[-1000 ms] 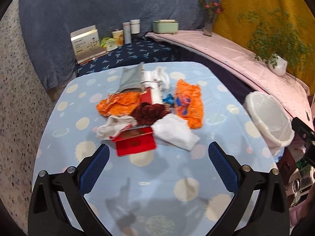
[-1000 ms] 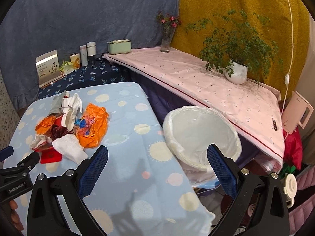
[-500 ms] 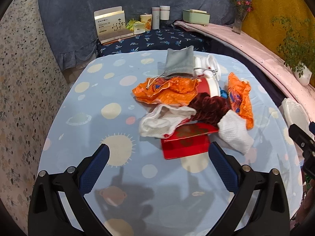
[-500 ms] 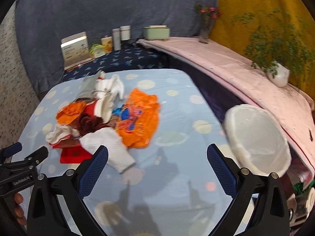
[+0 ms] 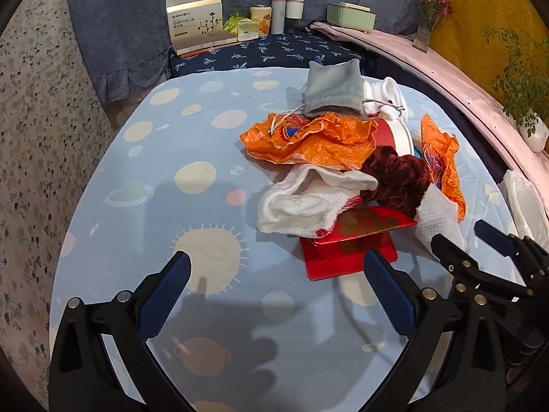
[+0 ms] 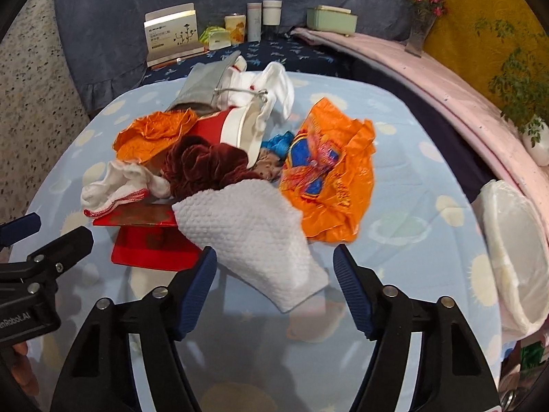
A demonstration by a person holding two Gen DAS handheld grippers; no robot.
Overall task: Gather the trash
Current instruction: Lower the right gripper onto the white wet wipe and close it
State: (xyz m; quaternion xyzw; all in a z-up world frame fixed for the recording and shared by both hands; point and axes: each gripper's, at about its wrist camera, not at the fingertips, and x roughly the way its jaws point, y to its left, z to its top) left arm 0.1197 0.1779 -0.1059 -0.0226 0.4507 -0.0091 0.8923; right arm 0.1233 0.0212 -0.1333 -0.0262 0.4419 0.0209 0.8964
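A heap of trash lies on the blue dotted table: orange plastic bags, a white waffle-textured tissue, a white cloth, a dark red velvet scrunchie, red envelopes, a red and white paper cup and a grey pouch. My right gripper is open, its jaws on either side of the tissue's near end. My left gripper is open and empty, in front of the envelopes. A white-lined bin stands past the table's right edge.
A dark blue side table at the back holds a box, cans and bottles. A pink shelf runs along the right with a green box, a vase and a potted plant. A floral wall is on the left.
Both grippers have moved in toward the heap. The right one has turned left from the bin and now straddles the white tissue. The left one has swung left and come closer.
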